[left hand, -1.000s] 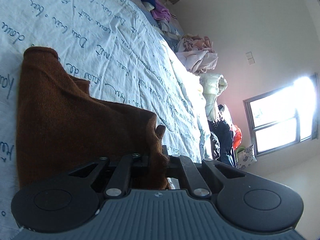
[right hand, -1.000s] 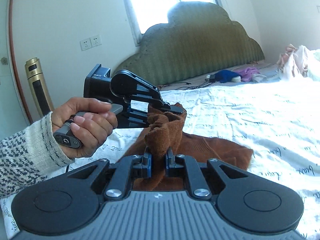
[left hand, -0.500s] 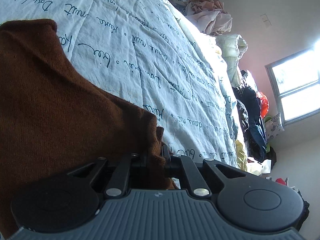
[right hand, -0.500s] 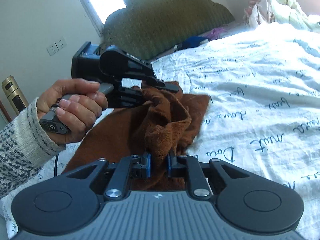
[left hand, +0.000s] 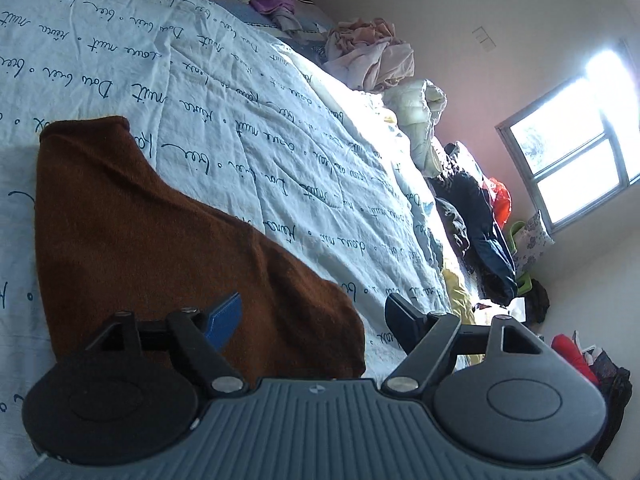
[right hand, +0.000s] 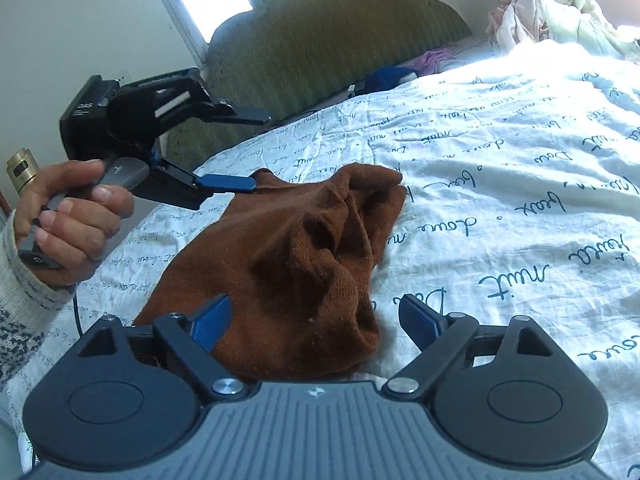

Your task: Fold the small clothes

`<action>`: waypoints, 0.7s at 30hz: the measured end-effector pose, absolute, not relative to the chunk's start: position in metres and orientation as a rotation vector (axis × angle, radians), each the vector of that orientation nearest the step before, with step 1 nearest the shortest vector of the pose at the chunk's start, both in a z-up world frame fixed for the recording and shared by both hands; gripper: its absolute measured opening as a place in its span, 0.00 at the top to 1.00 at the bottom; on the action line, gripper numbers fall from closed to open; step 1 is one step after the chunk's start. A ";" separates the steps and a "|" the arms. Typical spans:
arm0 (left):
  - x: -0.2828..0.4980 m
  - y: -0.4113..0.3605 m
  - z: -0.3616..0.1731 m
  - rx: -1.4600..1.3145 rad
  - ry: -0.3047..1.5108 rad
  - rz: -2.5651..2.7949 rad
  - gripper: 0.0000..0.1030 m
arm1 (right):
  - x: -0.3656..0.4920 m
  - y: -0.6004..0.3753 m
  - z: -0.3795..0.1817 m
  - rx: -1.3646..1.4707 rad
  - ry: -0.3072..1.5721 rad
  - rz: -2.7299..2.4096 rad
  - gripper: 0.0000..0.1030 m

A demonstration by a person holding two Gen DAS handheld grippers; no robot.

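The jaws of the right hand-held gripper (right hand: 316,322) are being opened, with the brown garment (right hand: 296,256) lying loose between them, ungripped. The jaws of the left hand-held gripper (left hand: 316,316) are also being opened, nothing being pinched. The garment is being left rumpled in bunched folds on the bed (right hand: 520,184).

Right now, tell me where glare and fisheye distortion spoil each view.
Left wrist view: the window is blown out white, the bedspread glares along its far edge, and the brown cloth sits dim in shadow; the bed bows with the fisheye. Right wrist view: the window strip and the bedspread's top right corner wash out; the cloth's creases read clearly.
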State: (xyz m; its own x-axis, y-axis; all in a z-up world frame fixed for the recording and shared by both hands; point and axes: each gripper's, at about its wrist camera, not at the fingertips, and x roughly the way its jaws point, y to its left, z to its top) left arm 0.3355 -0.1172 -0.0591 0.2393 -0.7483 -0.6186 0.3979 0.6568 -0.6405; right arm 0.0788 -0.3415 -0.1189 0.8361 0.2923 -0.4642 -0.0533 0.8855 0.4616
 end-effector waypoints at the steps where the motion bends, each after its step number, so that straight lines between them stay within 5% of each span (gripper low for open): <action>1: 0.330 -0.116 -0.062 -0.367 1.081 -0.813 0.25 | 0.079 -0.341 -0.119 0.459 0.555 0.192 0.26; 4: 0.309 -0.103 -0.072 -0.321 1.095 -0.809 0.24 | 0.079 -0.337 -0.122 0.483 0.590 0.180 0.69; 9: 0.262 -0.062 -0.066 -0.235 1.052 -0.755 0.23 | 0.080 -0.346 -0.131 0.551 0.610 0.177 0.69; 13: 0.232 -0.026 -0.056 -0.160 0.975 -0.604 0.12 | 0.084 -0.357 -0.139 0.633 0.631 0.170 0.68; 18: 0.230 -0.007 -0.093 -0.321 1.121 -0.601 0.14 | 0.087 -0.358 -0.145 0.667 0.636 0.169 0.65; 20: 0.235 -0.006 -0.116 -0.415 1.180 -0.596 0.27 | 0.086 -0.355 -0.143 0.677 0.642 0.192 0.62; 21: 0.237 -0.002 -0.129 -0.505 1.209 -0.615 0.68 | 0.088 -0.353 -0.143 0.664 0.650 0.198 0.62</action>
